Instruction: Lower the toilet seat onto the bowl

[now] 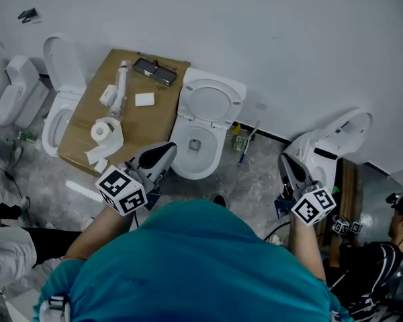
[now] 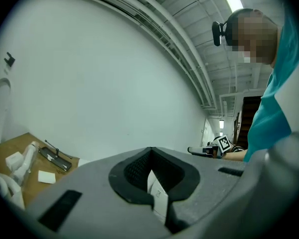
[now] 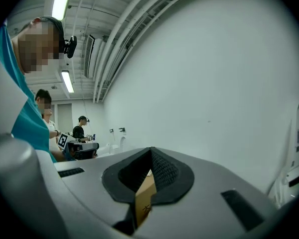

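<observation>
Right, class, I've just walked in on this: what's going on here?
A person in a teal top stands facing the middle toilet, a gripper in each hand. The left gripper and right gripper are both shut, empty and short of the toilet. The toilet seat looks raised against the wall above the open bowl, so lowering has not started.

Four toilets (image 1: 13, 98) (image 1: 54, 123) (image 1: 221, 146) (image 1: 322, 154), two hand-held grippers (image 1: 168, 147) (image 1: 285, 159), one cardboard box (image 1: 138, 126), one paper roll (image 1: 102, 131)
</observation>
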{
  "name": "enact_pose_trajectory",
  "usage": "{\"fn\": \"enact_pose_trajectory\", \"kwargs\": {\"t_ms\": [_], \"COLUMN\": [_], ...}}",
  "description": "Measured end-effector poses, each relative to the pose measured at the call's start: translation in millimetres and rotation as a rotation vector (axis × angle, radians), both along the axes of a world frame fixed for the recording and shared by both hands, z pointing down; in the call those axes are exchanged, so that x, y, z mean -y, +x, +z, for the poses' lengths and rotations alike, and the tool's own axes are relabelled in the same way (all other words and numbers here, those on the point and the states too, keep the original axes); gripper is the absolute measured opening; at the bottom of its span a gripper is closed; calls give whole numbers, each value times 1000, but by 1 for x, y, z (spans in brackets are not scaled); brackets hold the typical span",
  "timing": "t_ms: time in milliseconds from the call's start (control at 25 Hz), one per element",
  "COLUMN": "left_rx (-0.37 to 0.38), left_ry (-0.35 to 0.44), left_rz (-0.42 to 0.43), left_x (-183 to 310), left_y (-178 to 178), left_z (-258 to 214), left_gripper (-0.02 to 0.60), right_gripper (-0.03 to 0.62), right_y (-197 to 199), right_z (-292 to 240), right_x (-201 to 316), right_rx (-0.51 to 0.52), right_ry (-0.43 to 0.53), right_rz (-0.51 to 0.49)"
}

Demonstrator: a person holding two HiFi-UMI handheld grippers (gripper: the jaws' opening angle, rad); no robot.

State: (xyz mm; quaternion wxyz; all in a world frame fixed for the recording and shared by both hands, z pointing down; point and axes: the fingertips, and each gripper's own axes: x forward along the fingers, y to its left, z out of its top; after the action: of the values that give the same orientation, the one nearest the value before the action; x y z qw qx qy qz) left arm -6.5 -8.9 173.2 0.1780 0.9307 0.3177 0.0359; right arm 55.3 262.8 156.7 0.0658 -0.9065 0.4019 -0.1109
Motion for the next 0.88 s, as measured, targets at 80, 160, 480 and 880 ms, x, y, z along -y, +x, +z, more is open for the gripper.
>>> {"fn": "enact_pose_trajectory", "kwargs": {"t_ms": [80, 160, 480, 880], "left_rx": [0, 4, 47, 80], "left_ry": [13, 19, 13, 49], "left_rz": [-27, -79, -288, -413], "left_x": [-16, -32, -91, -84], "left_y": [20, 41, 105, 125], "left_z": [3, 5, 8, 14], "left_gripper": [-6, -6, -6, -6], "right_gripper": [-11, -11, -11, -11], "right_y": [28, 62, 174, 229], "right_z": [6, 13, 24, 40], "right_x": [-12, -22, -41, 15], "right_rx": [1, 5, 2, 12], "right_ry": [7, 10, -20, -40], "right_rz": [-30, -78, -308, -495]}}
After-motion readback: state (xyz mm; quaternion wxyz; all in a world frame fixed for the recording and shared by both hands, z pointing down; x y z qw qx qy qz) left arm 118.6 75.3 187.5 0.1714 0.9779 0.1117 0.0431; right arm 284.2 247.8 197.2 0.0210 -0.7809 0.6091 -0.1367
